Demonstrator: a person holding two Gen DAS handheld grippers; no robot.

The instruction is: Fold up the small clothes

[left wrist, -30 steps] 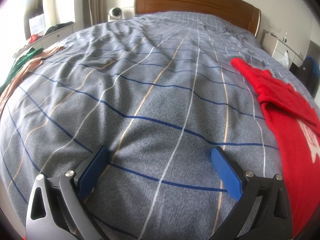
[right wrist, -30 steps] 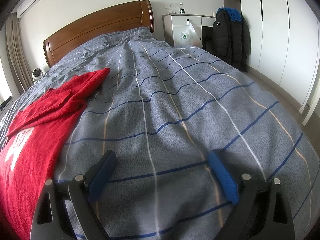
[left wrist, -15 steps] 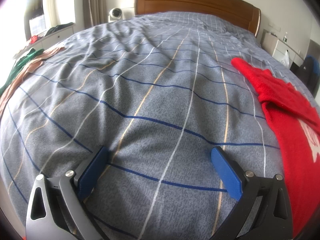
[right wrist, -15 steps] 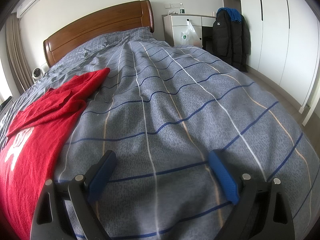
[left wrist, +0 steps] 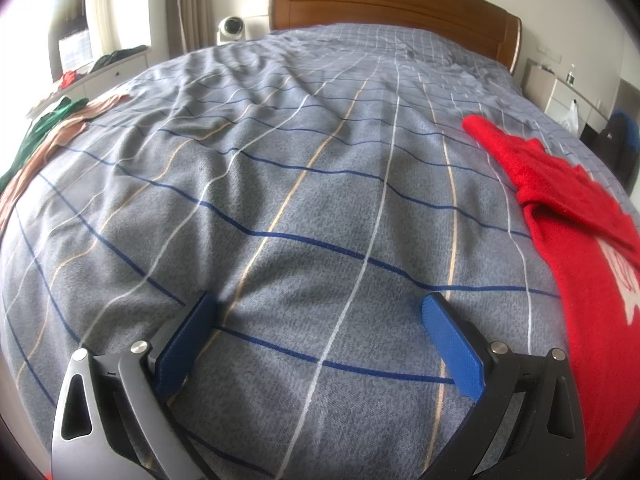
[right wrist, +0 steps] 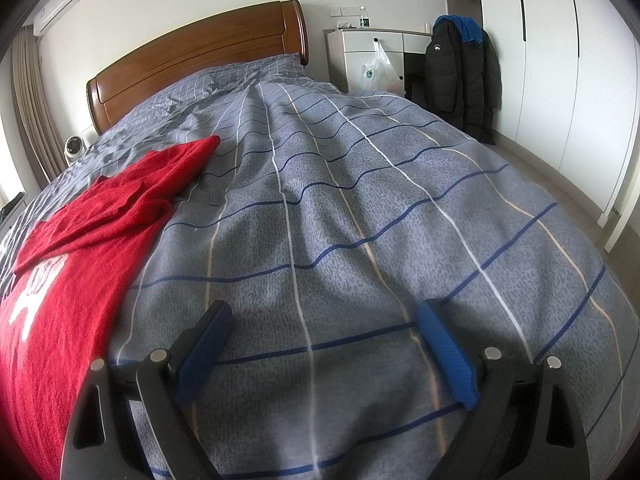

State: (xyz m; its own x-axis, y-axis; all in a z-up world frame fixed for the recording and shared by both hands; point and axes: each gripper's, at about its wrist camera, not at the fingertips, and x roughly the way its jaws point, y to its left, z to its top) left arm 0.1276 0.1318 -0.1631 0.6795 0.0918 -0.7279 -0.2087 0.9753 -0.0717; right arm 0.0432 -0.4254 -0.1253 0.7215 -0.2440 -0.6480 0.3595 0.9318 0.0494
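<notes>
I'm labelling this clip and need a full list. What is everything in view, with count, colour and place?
Red sweater: one, red with a white print, spread between the two tools, one sleeve folded across it.
Duvet: one, grey-blue with blue, white and tan lines, covering the bed.
Headboard: one, brown wood, far end of the bed.
Green and tan clothes: a small pile, left edge of the bed.
Fan: one, white, left of the headboard.
Black jacket: one, hanging by the white desk.
Plastic bag: one, white, hanging on the desk.
Wardrobe: one, white, right wall.
Left tool: blue pads, open, over bare duvet.
Right tool: blue pads, open, over bare duvet.
</notes>
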